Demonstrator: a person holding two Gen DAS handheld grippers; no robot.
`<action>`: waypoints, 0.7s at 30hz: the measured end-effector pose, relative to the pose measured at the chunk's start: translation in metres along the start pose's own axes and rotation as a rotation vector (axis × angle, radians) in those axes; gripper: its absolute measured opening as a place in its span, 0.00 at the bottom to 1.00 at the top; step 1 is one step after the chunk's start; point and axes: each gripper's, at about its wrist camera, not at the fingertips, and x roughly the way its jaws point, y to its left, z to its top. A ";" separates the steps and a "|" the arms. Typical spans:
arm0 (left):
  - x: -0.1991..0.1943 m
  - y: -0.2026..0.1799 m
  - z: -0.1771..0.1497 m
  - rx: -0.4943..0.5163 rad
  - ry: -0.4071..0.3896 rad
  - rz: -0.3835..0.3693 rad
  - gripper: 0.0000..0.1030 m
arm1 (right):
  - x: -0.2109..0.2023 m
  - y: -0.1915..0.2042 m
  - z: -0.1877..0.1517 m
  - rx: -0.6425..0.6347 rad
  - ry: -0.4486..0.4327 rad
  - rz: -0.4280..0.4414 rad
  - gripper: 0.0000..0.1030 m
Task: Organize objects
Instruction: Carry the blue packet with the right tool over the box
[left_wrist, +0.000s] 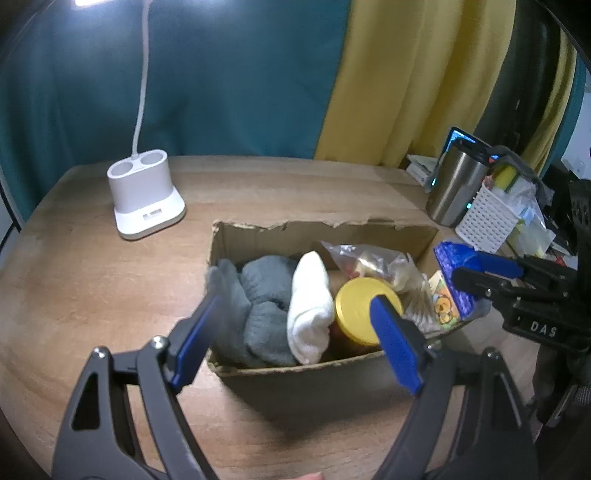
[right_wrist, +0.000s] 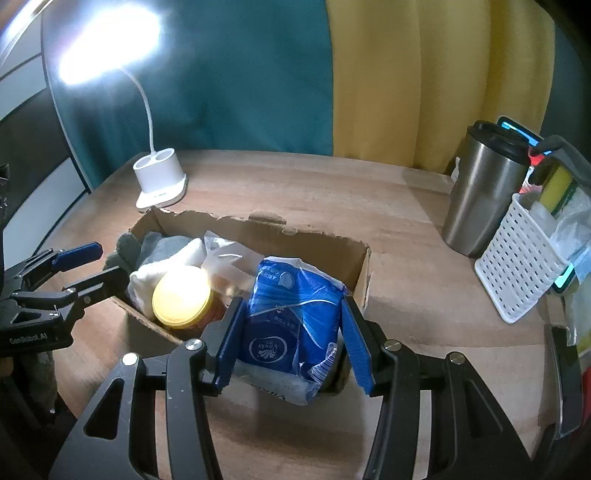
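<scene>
My right jaws clamp the tissue pack (right_wrist: 291, 317), left jaws gape empty (over the box (left_wrist: 314, 373)); the slick wrapper could slip out.

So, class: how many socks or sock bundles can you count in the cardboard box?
2: a grey sock bundle at the box's left end and a white sock beside it, against the yellow-lidded jar. More may lie hidden underneath.

Home room: wooden desk (right_wrist: 332, 192); curtains (right_wrist: 388, 74) and desk lamp (right_wrist: 159, 177) beyond the claw; tumbler (right_wrist: 480, 192) right.
</scene>
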 end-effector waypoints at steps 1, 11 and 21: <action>0.001 0.000 0.000 -0.001 0.001 0.000 0.81 | 0.001 0.000 0.001 0.000 0.000 0.000 0.52; 0.009 0.003 0.007 -0.005 0.007 0.002 0.81 | 0.011 -0.005 0.009 0.001 0.006 0.000 0.52; 0.021 0.005 0.013 -0.007 0.016 0.001 0.81 | 0.021 -0.008 0.016 -0.005 0.015 0.007 0.53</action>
